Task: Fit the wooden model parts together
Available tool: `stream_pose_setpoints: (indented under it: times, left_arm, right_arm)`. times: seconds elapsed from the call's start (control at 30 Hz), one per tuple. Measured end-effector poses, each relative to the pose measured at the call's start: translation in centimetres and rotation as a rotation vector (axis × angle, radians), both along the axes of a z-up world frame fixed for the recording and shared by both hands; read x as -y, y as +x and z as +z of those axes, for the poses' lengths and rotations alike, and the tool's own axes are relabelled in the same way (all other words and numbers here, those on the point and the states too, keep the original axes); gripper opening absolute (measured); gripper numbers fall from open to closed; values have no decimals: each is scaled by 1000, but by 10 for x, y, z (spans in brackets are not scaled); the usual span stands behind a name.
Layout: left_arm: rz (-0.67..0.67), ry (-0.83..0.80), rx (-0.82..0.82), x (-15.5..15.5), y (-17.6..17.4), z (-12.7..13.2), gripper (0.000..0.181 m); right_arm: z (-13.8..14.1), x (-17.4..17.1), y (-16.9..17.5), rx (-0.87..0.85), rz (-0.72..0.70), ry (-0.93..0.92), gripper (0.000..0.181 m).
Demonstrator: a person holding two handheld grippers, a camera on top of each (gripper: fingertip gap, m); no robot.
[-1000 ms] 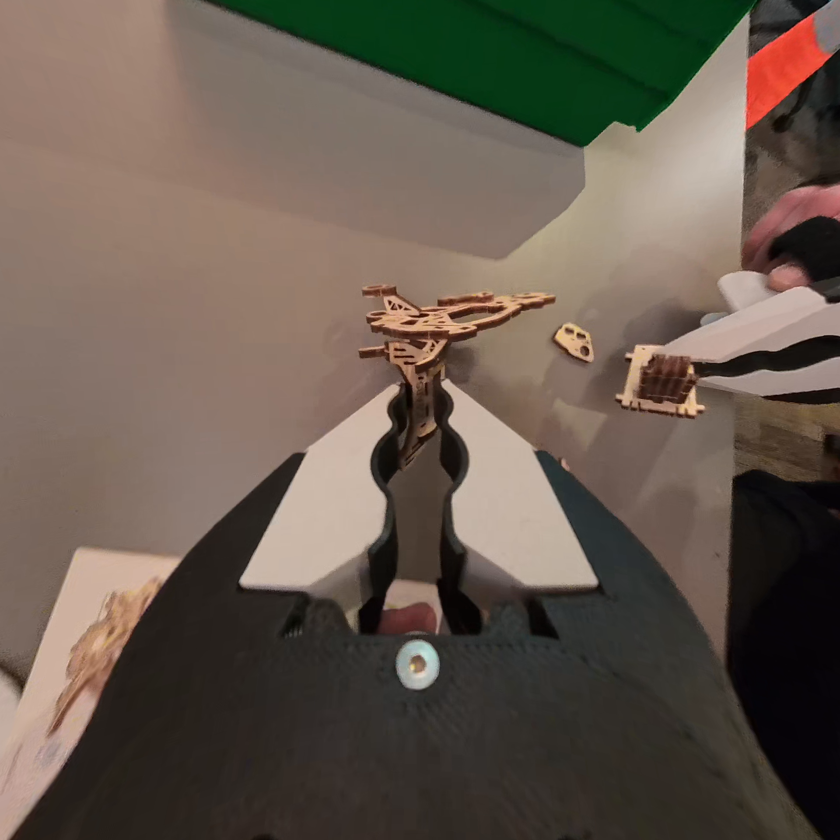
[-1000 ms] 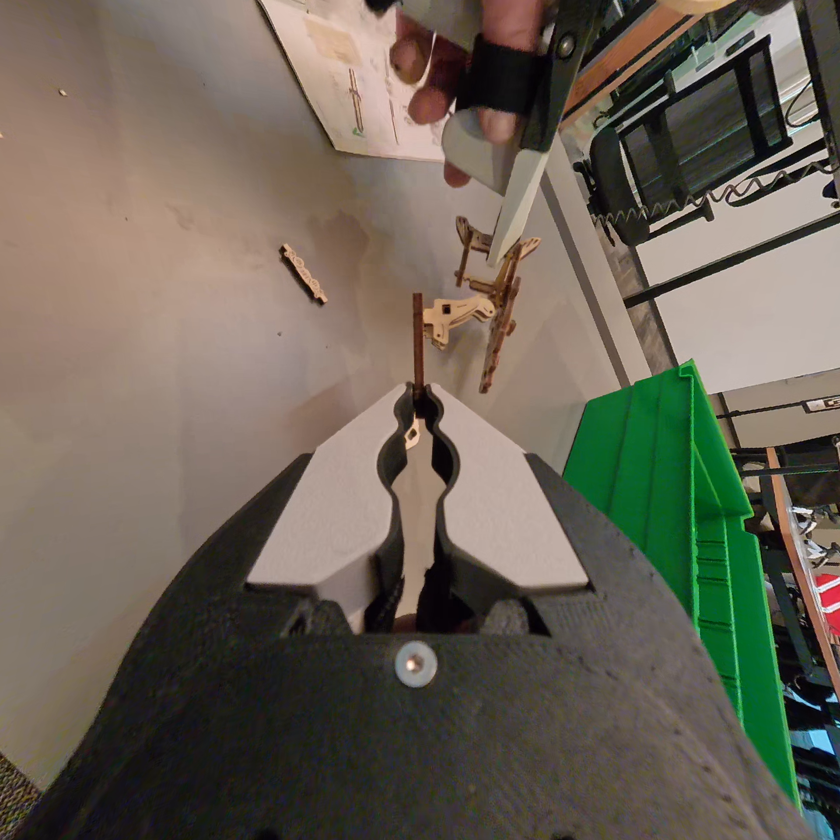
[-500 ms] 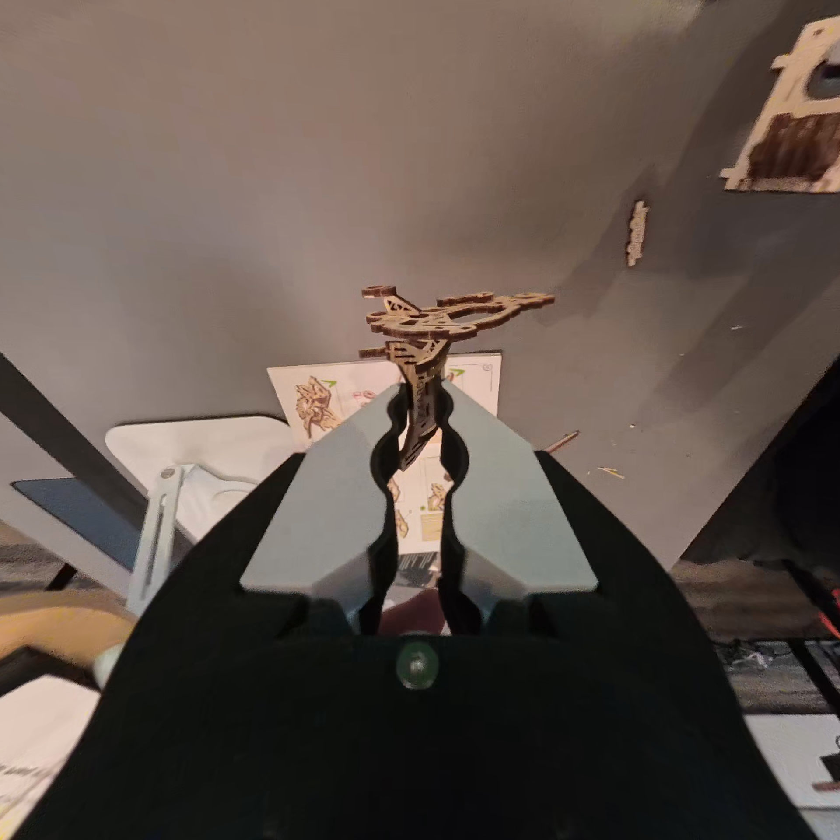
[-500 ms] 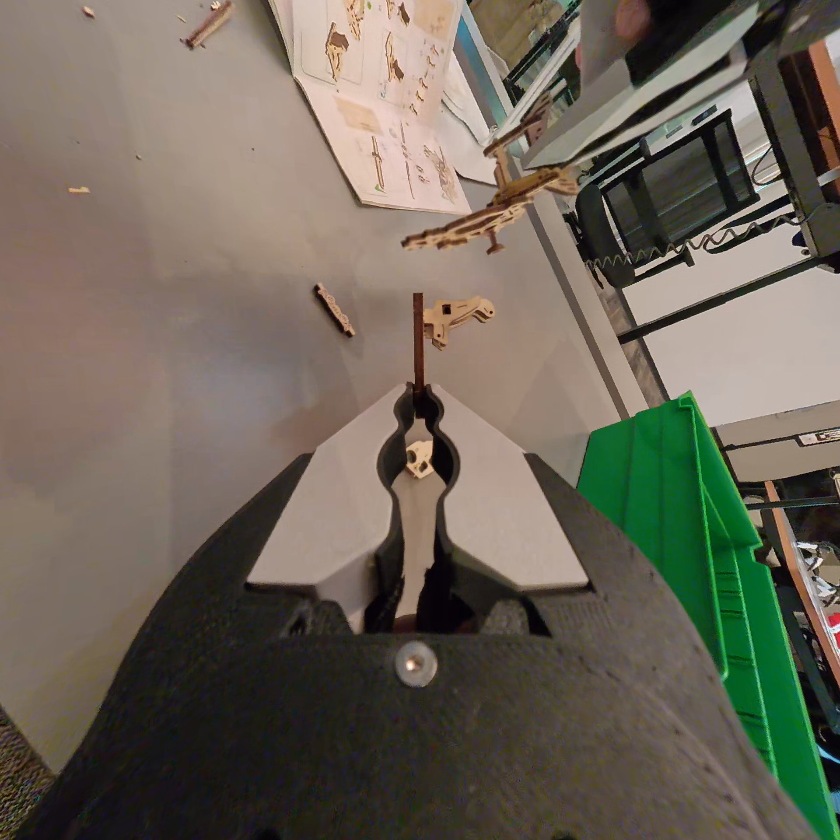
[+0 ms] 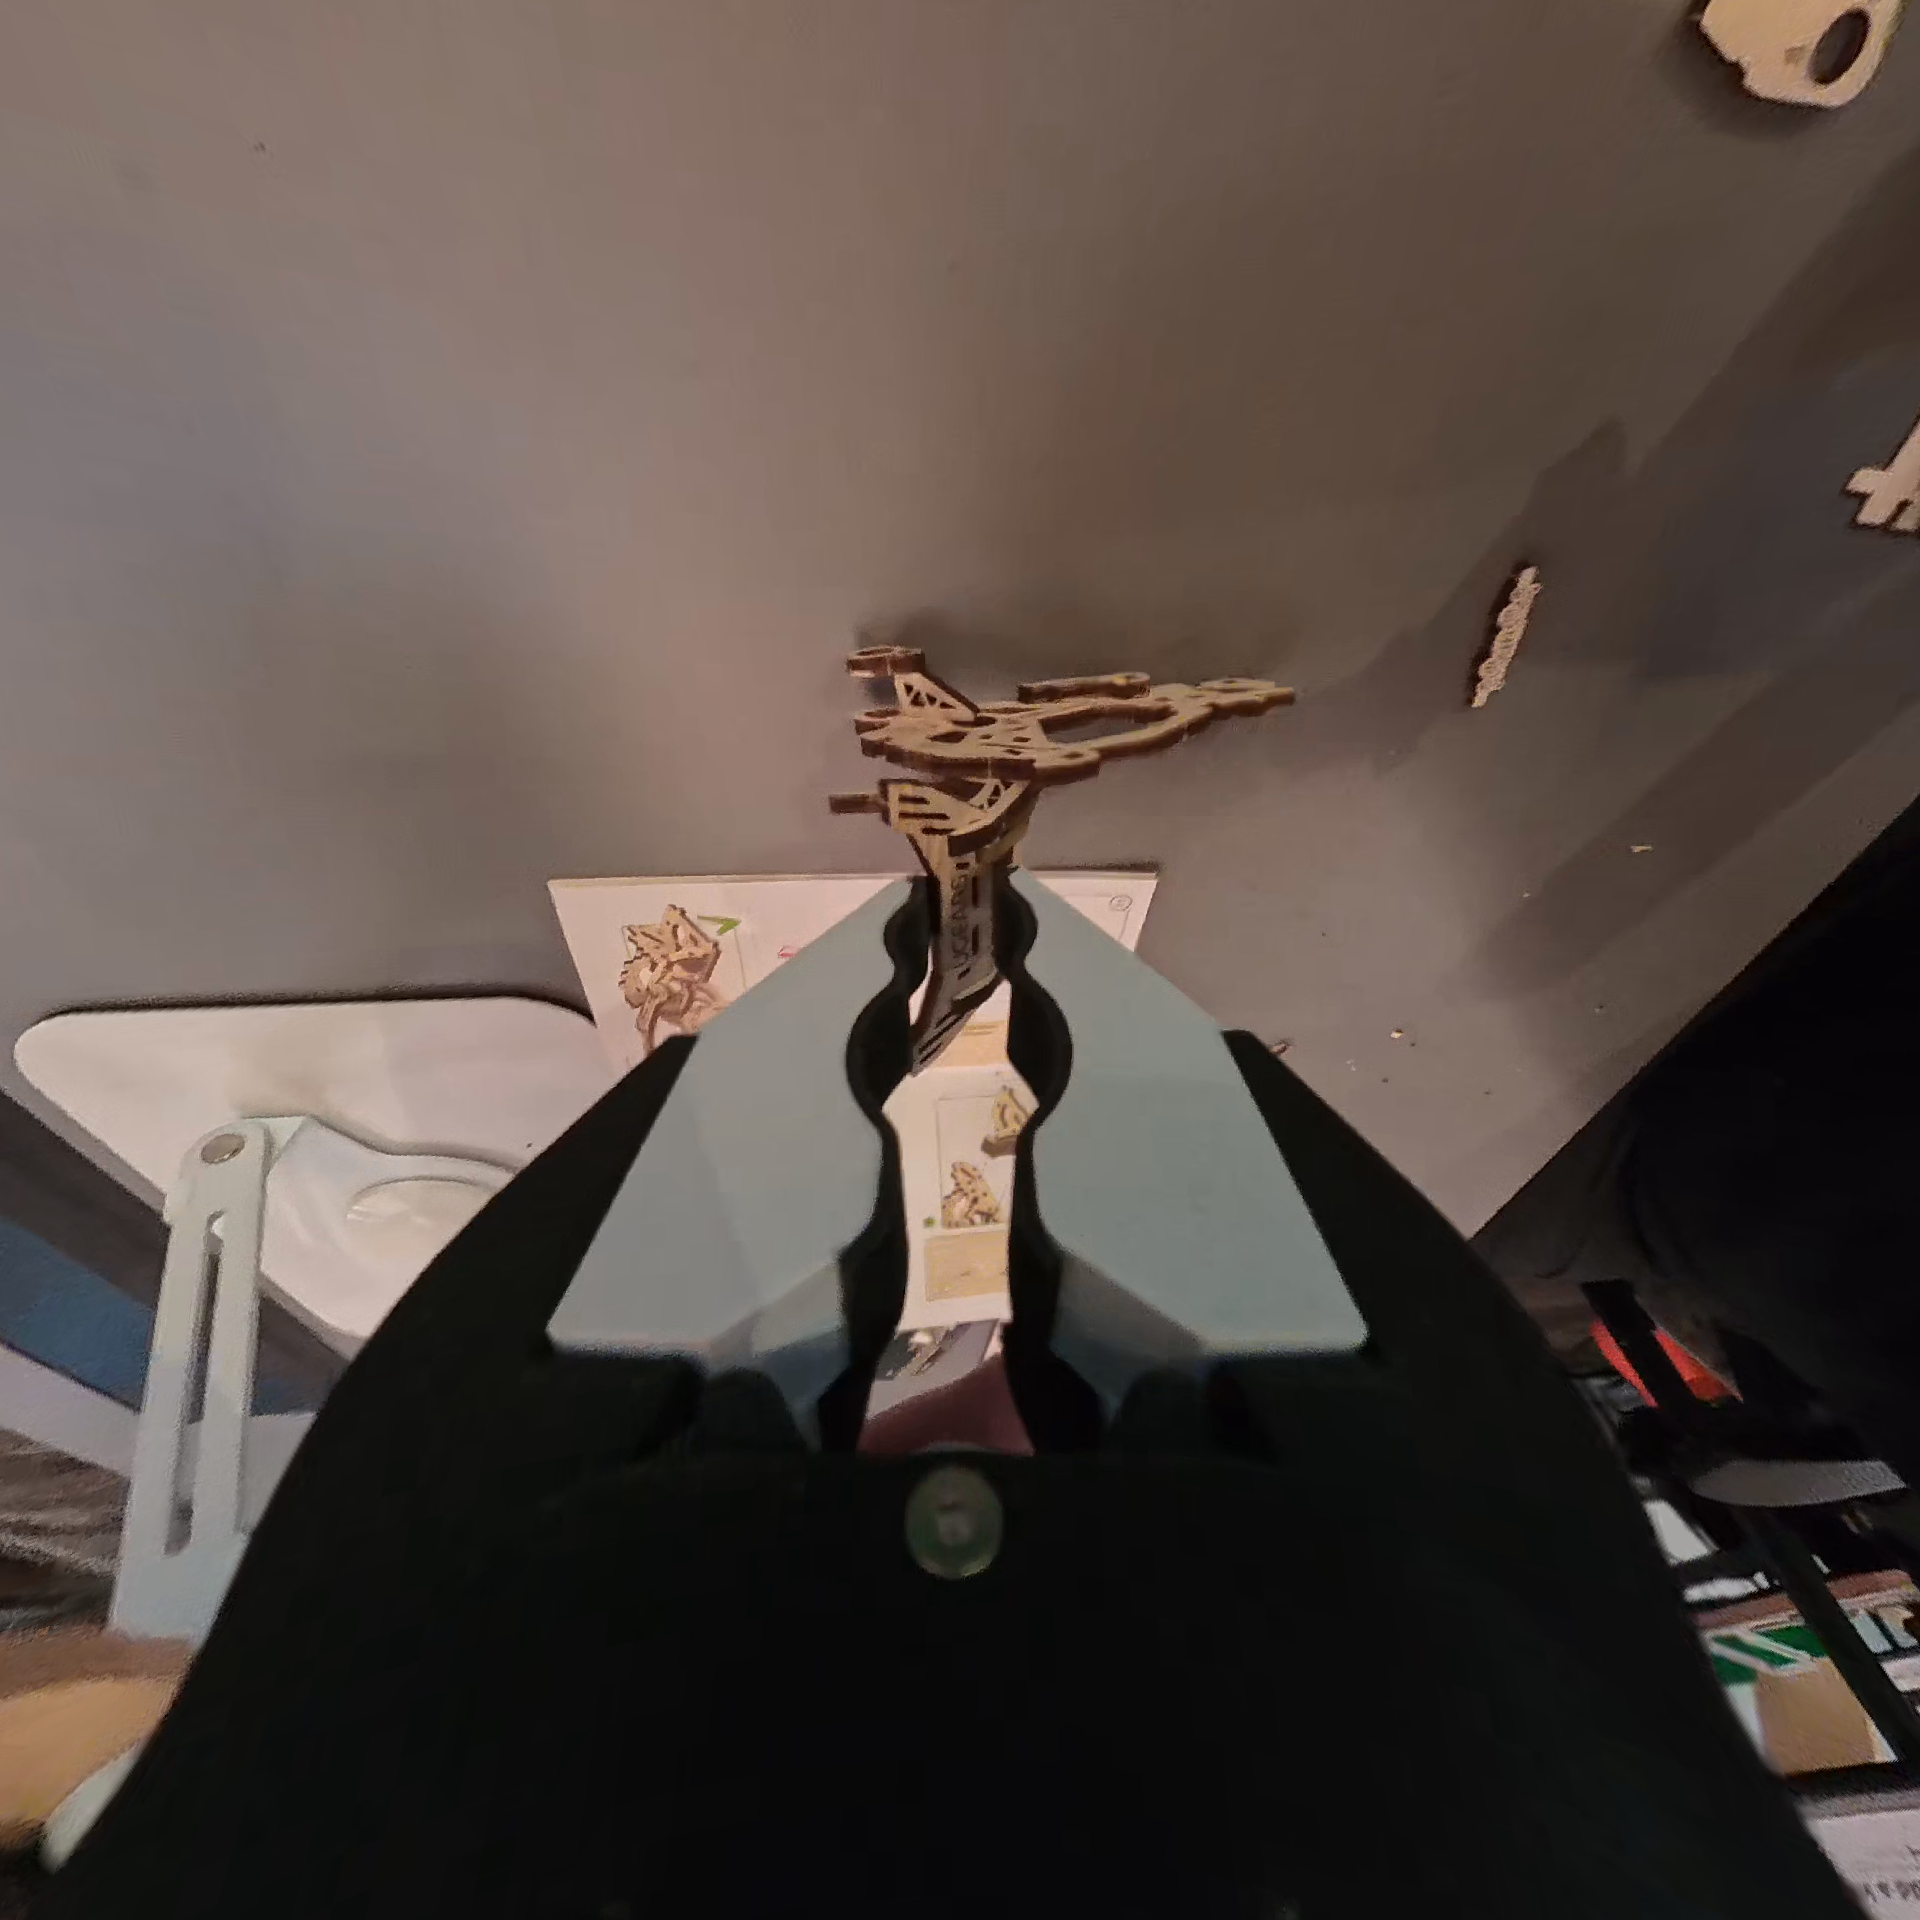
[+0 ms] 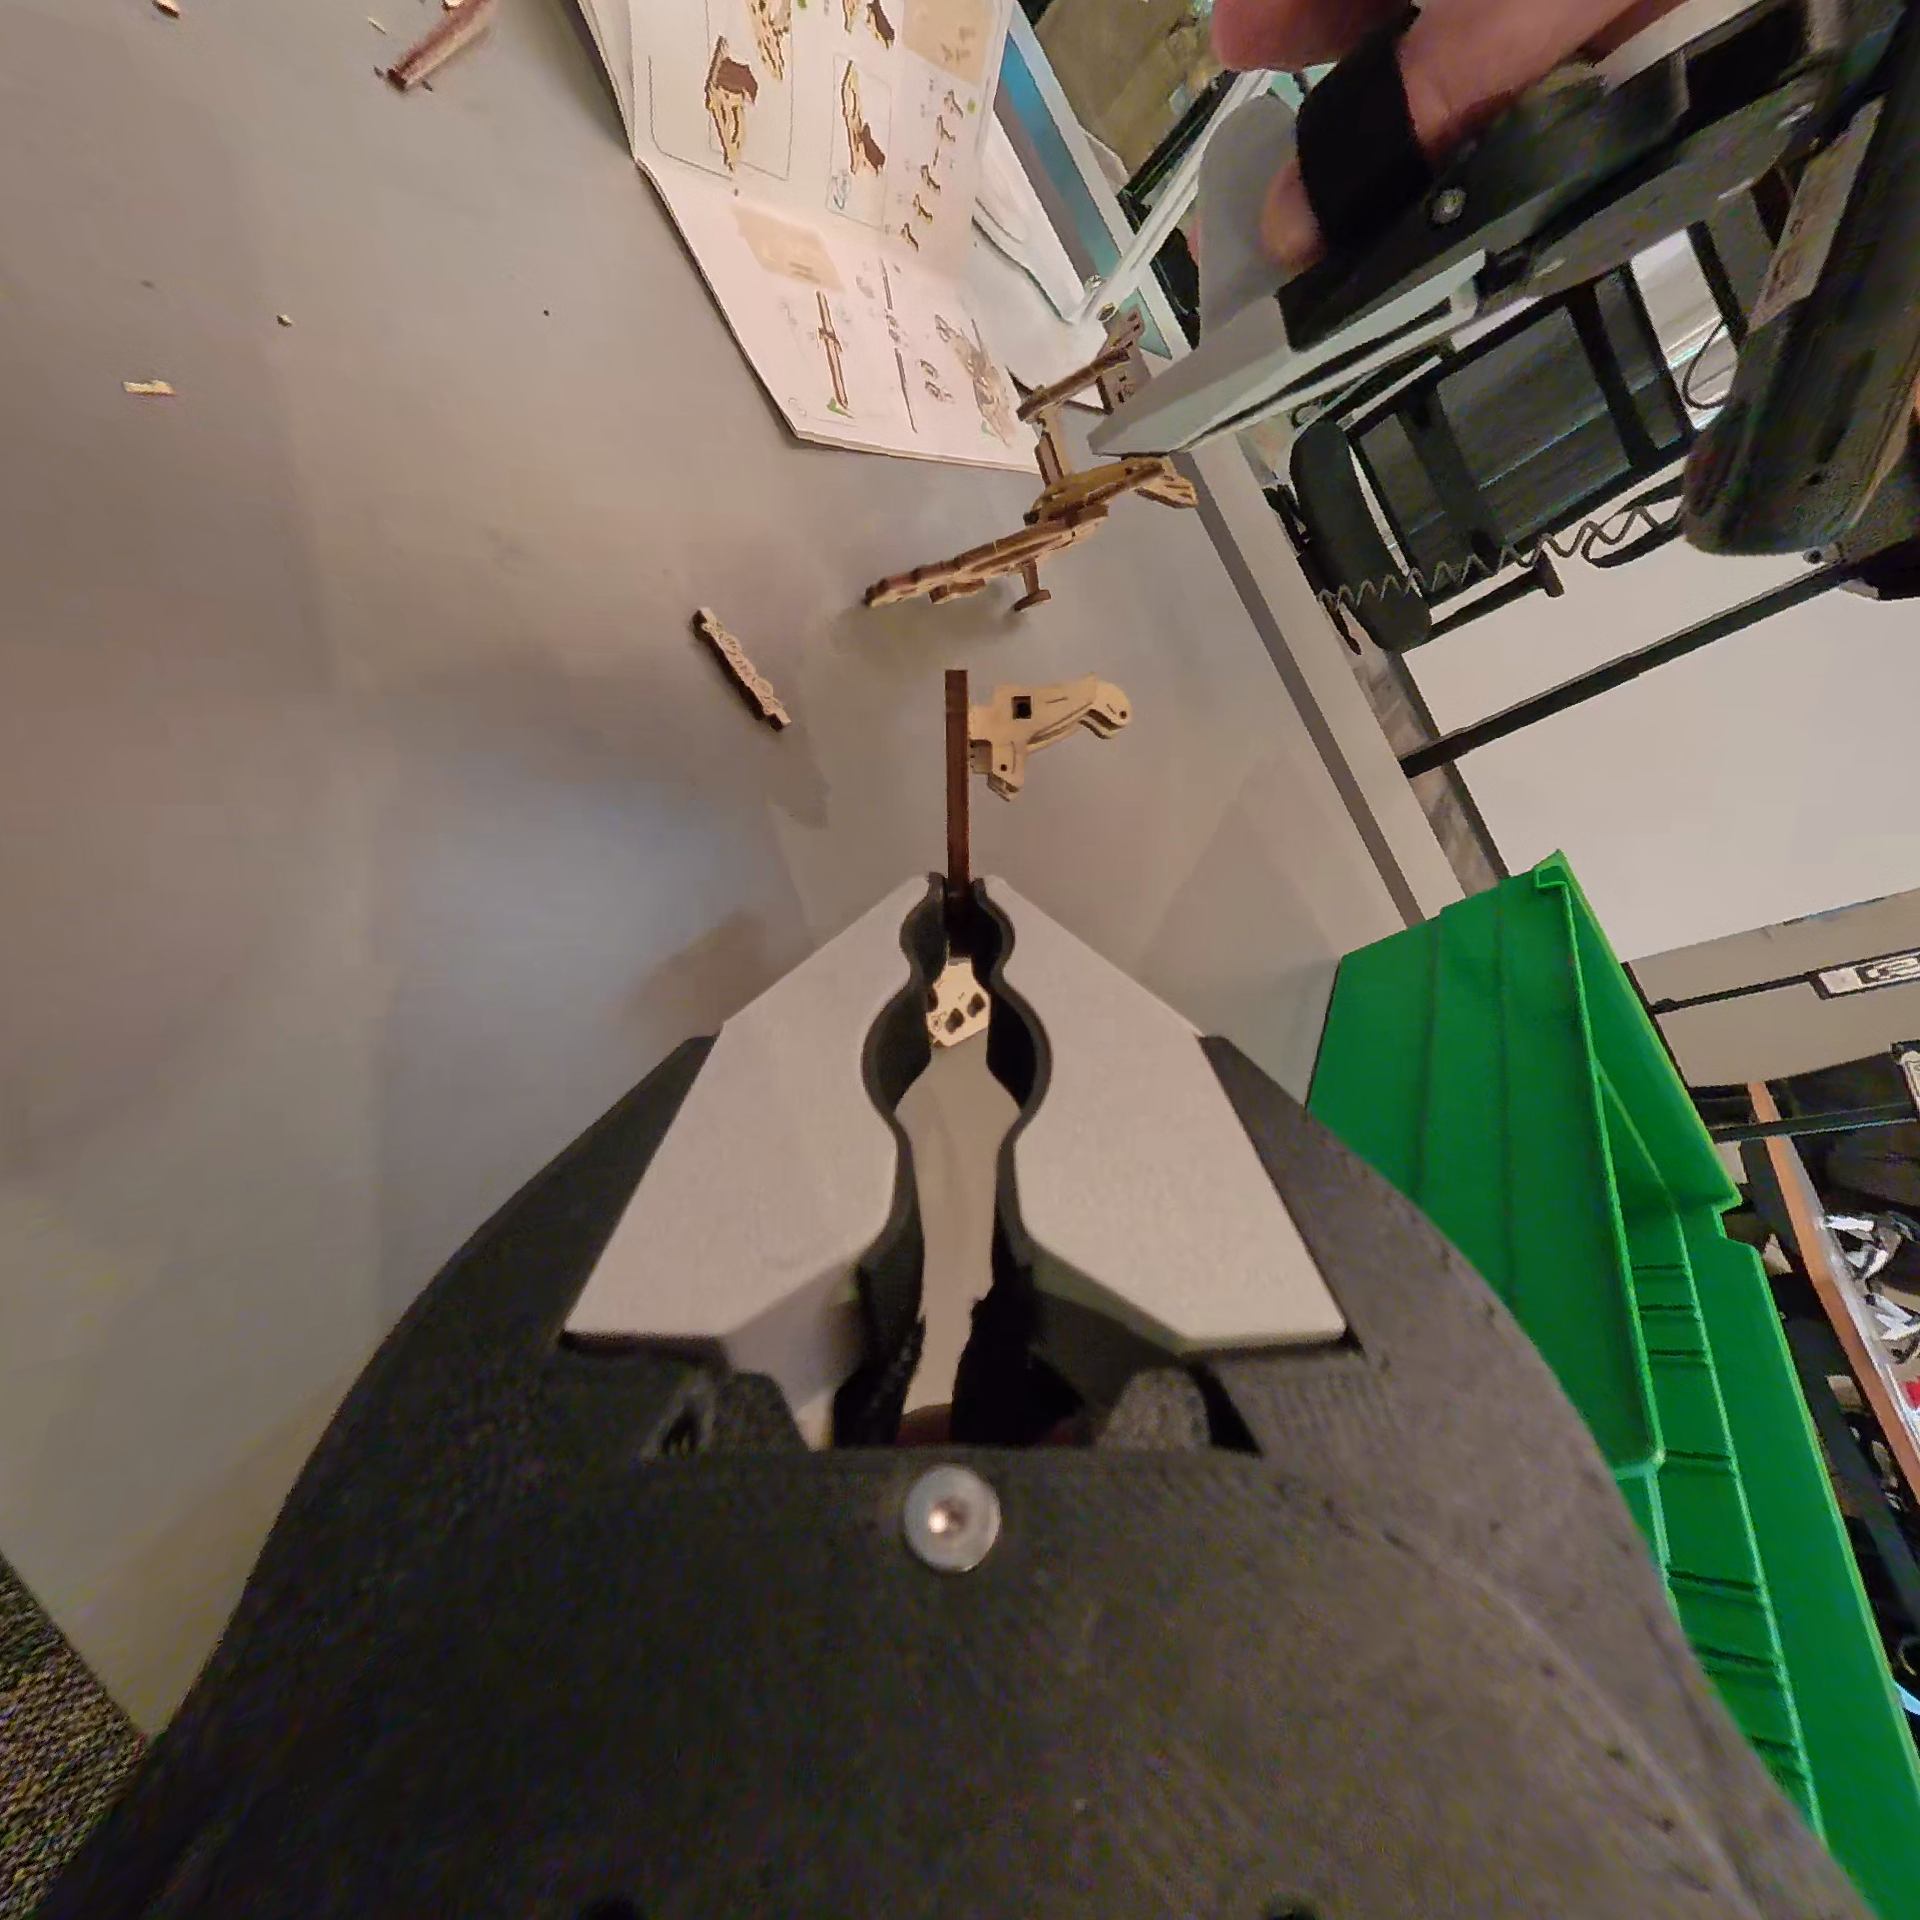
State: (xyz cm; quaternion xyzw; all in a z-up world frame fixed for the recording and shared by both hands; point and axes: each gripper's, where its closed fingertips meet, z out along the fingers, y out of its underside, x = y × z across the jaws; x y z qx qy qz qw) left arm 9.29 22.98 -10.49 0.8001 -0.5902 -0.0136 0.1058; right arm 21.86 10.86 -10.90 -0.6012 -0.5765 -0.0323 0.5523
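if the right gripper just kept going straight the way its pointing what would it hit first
Probably the grey table. The right gripper, shut on a thin wooden part, aims at bare tabletop. The left gripper's wooden assembly sits up and right of that line, though depth is unclear.

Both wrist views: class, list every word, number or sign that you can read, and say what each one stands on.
Wooden assembly, on the strip gripped by the left tool: engraved lettering, dark and skewed; not quoted here.
Instruction booklet: printed marks beside the drawings, too small to read.
Shelf label: blurred, unreadable.
Thin wooden part in the right tool: no writing seen.
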Motion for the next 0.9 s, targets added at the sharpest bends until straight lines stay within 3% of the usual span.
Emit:
stream_pose_setpoints:
  times: [0.03, 0.33, 0.9]
  left_arm:
    - [13, -8, 20, 1, 2, -1, 9]
    - [147, -60, 107, 14, -5, -18, 12]
    - [331, -35, 338, 34, 16, -12, 16]
  right_arm:
    - [0, 0, -1, -1, 0, 0, 1]
    - [0, 1, -1, -16, 4, -3, 1]
    - [-8, -4, 8, -28, -13, -12, 1]
